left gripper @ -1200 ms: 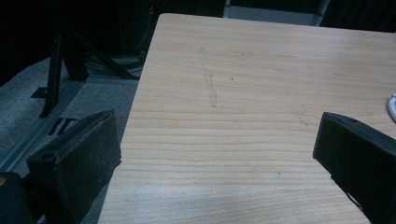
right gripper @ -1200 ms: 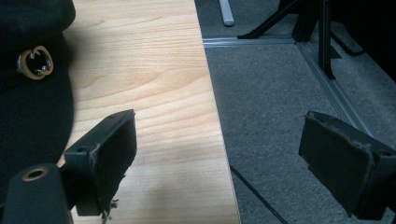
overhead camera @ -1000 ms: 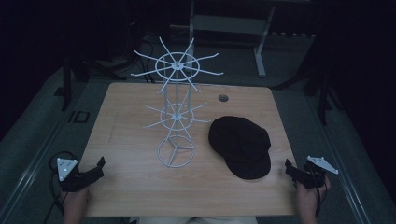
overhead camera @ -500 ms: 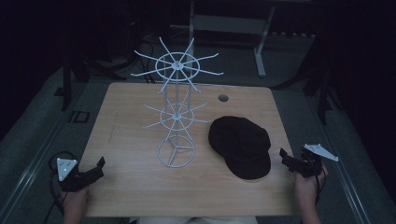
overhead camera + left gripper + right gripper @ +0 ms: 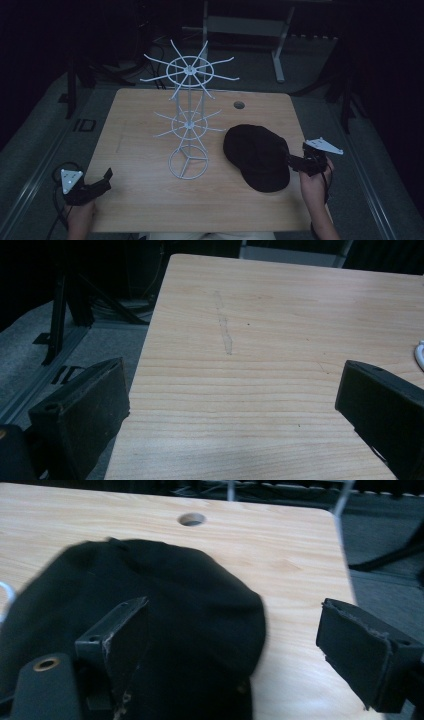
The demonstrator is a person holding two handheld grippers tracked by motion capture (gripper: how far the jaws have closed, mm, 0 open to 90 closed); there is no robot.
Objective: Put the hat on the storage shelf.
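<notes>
We look down on a light wooden table (image 5: 150,210) in a dark room. A black cap (image 5: 257,156) lies flat on the right half of the tabletop, its brim toward the near edge. Just left of it, near the middle of the table, stands a white wire display stand (image 5: 189,117) with a ring base, a slim upright post and two tiers of spoke-like hooks. A small round hole (image 5: 239,105) sits in the tabletop beyond the cap.

We hold the right gripper (image 5: 296,163) at the cap's right edge, close beside it; whether it touches the fabric we cannot tell. In the right gripper view its two black jaws are spread wide apart, one over the cap (image 5: 150,625) and the other over bare wood beside it, with nothing pinched between them.

We hold the left gripper (image 5: 102,181) at the near left corner of the table, well apart from the cap and the stand. In the left gripper view its jaws are also spread wide, holding nothing, with bare wood grain (image 5: 260,355) between them.
</notes>
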